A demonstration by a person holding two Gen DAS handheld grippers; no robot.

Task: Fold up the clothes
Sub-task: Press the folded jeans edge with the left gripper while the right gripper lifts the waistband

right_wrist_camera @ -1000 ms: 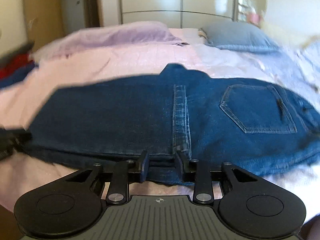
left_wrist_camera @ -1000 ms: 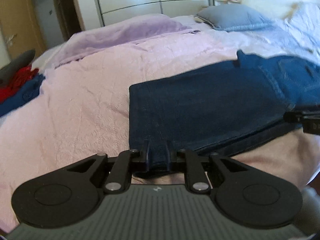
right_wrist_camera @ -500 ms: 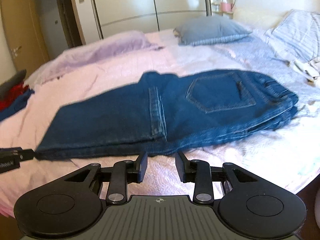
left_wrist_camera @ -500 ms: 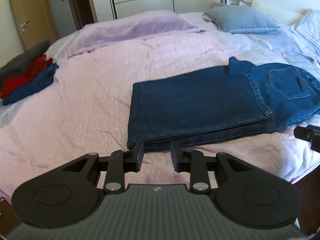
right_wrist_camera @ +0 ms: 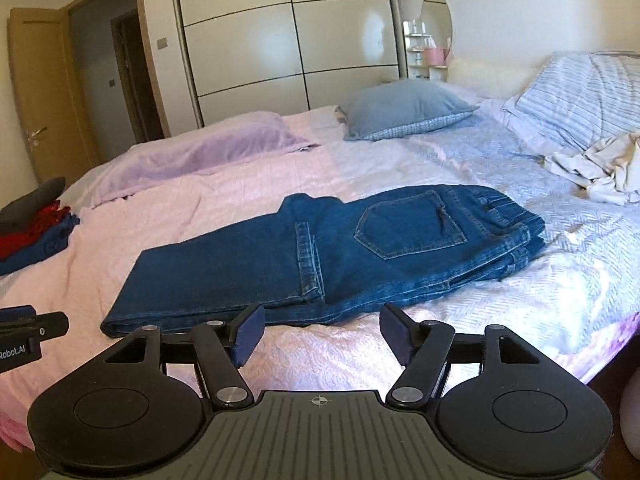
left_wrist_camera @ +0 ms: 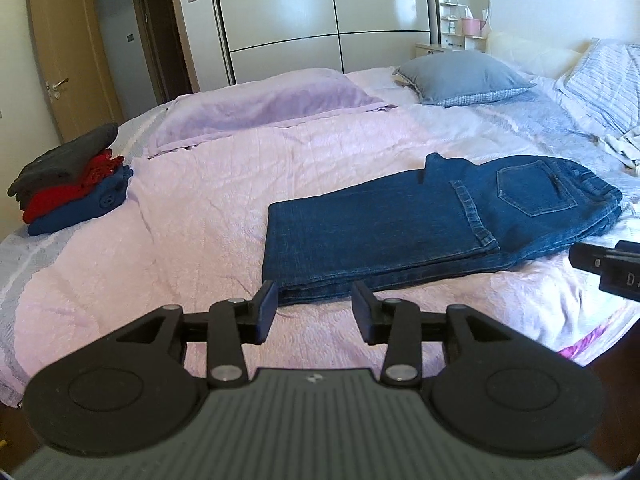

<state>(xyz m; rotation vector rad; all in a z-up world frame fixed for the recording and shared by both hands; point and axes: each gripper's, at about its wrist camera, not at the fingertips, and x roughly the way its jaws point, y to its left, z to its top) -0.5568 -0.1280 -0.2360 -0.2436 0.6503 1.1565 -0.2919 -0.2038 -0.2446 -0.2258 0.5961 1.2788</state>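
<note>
A pair of dark blue jeans (left_wrist_camera: 404,224) (right_wrist_camera: 320,256) lies folded lengthwise on the pink bedspread (left_wrist_camera: 192,220), back pocket up and waistband to the right. My left gripper (left_wrist_camera: 314,302) hangs above the bed just short of the jeans' near left corner, its jaws opening with nothing between them. My right gripper (right_wrist_camera: 320,322) hovers in front of the jeans' near edge, jaws opening wide and empty. Each gripper's tip shows at the edge of the other's view.
A stack of folded clothes (left_wrist_camera: 68,180), grey on red on blue, sits at the bed's left edge. A lilac blanket (left_wrist_camera: 260,108) and grey pillow (left_wrist_camera: 460,76) lie at the back. Crumpled pale garments (right_wrist_camera: 596,168) rest at the right by striped pillows (right_wrist_camera: 576,96). Wardrobe behind.
Both grippers let go of the jeans' near edge, opened, and pulled back and up from the bed. The jeans stay folded flat.
</note>
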